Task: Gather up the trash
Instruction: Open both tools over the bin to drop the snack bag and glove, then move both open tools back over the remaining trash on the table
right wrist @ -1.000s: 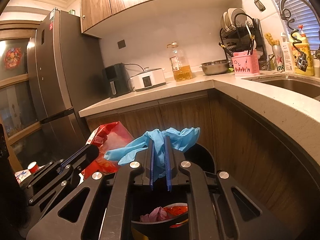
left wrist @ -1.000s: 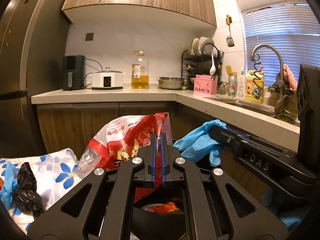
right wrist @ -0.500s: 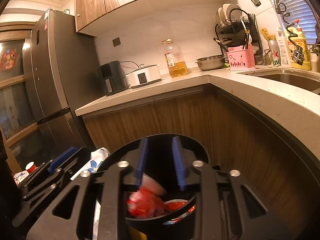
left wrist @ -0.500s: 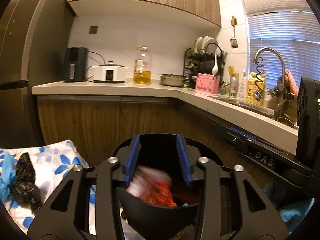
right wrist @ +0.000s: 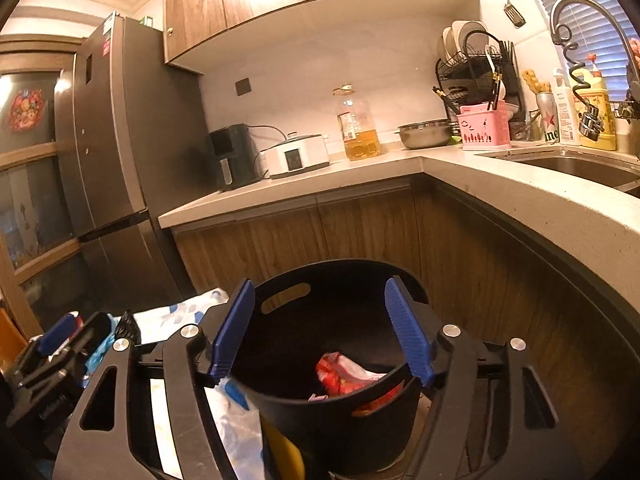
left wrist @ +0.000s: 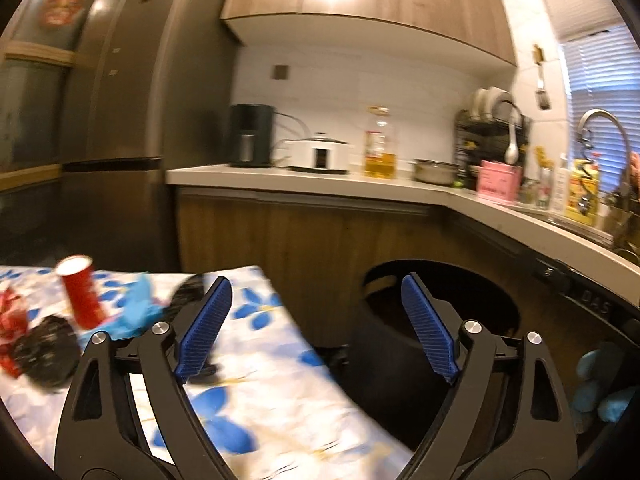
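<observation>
My left gripper (left wrist: 315, 282) is over the edge of the flowered table cloth (left wrist: 260, 392), its jaws opening with nothing between them. On the cloth to its left lie a red paper cup (left wrist: 80, 298), a blue glove (left wrist: 138, 312), crumpled black bags (left wrist: 44, 354) and a red wrapper (left wrist: 12, 322). The black bin (left wrist: 400, 360) stands to the right. My right gripper (right wrist: 320, 282) hangs over the bin (right wrist: 332, 432), jaws opening and empty. A red snack bag (right wrist: 344, 372) lies inside the bin. The left gripper (right wrist: 60, 344) shows at the lower left.
An L-shaped counter (right wrist: 500, 216) wraps behind and to the right of the bin, with wooden cabinet doors (right wrist: 360, 232) below it. A tall dark fridge (right wrist: 108, 152) stands at the left. The sink (right wrist: 580, 164) is at the right.
Both grippers went from shut to open. The red snack bag and the blue glove left the jaws and dropped toward the bin. The left gripper swung left toward the table.
</observation>
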`<act>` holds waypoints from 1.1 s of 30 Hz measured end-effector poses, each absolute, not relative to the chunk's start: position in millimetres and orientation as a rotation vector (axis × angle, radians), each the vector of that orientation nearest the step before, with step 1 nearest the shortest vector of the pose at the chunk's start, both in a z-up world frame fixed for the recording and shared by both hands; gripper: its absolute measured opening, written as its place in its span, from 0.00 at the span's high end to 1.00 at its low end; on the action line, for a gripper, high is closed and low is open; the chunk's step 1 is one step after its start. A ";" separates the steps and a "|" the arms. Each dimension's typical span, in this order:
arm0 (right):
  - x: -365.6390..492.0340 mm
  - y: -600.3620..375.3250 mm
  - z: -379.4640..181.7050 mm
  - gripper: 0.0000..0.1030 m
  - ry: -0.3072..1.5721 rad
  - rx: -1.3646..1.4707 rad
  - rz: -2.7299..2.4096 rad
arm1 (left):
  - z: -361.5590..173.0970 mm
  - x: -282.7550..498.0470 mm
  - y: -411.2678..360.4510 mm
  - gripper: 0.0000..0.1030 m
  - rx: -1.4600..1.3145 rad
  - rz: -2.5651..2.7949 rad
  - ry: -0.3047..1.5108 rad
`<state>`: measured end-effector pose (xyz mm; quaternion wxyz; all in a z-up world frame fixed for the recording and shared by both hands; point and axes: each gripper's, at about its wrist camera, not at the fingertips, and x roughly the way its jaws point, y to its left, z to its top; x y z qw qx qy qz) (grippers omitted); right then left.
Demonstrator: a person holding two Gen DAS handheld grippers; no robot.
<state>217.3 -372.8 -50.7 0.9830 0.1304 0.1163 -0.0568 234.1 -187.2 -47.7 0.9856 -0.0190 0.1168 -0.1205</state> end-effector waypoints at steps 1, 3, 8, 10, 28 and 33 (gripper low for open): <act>216.1 -368.9 -51.0 0.34 0.235 0.262 -0.108 | -47.9 230.0 -176.0 0.16 -0.043 -0.203 0.234; 214.2 -362.7 -51.8 0.34 0.238 0.261 -0.101 | -48.2 225.8 -162.7 0.15 -0.049 -0.162 0.232; 210.2 -340.8 -54.5 0.33 0.249 0.253 -0.073 | -50.7 208.9 -118.8 0.15 -0.066 -0.057 0.212; 210.5 -330.8 -55.2 0.33 0.256 0.249 -0.054 | -53.2 201.0 -99.1 0.15 -0.079 -0.019 0.203; 266.5 -215.8 -70.7 0.33 0.311 0.183 0.151 | -62.2 185.8 0.9 0.15 -0.123 0.162 0.221; 294.3 -195.9 -73.9 0.33 0.332 0.184 0.180 | -63.0 185.4 25.9 0.15 -0.135 0.207 0.215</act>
